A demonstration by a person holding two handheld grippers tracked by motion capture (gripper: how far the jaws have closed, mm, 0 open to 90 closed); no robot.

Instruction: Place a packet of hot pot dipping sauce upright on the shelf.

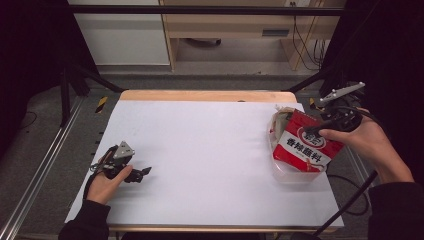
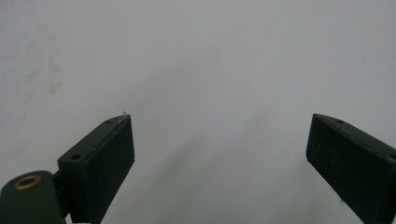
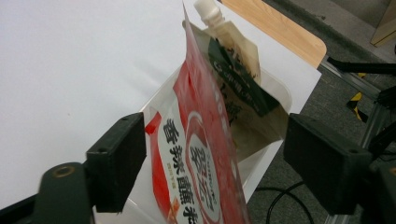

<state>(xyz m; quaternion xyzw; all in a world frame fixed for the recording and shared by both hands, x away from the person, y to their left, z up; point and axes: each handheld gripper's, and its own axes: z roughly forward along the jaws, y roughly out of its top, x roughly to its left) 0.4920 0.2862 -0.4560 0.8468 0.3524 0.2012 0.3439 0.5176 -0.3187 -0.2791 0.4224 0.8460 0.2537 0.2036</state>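
A red and white seasoning packet [image 1: 306,146] stands tilted in a clear plastic container [image 1: 295,175] at the table's right side. Behind it in the same container is a pale spouted pouch [image 1: 280,117]. My right gripper [image 1: 322,126] is held over the packet from the right. In the right gripper view its jaws are open, one on each side of the red packet [image 3: 196,154], with gaps to both pads; the spouted pouch [image 3: 233,60] and the container's rim [image 3: 280,91] lie beyond. My left gripper [image 1: 145,171] rests open on the white table sheet [image 1: 210,150] at the left, with nothing between its jaws [image 2: 219,135].
The white sheet covers most of the wooden table, whose far edge [image 1: 200,95] shows bare. A metal frame rail [image 1: 40,170] runs along the left, and cables [image 1: 350,195] hang off the right side. A cabinet stands beyond the table.
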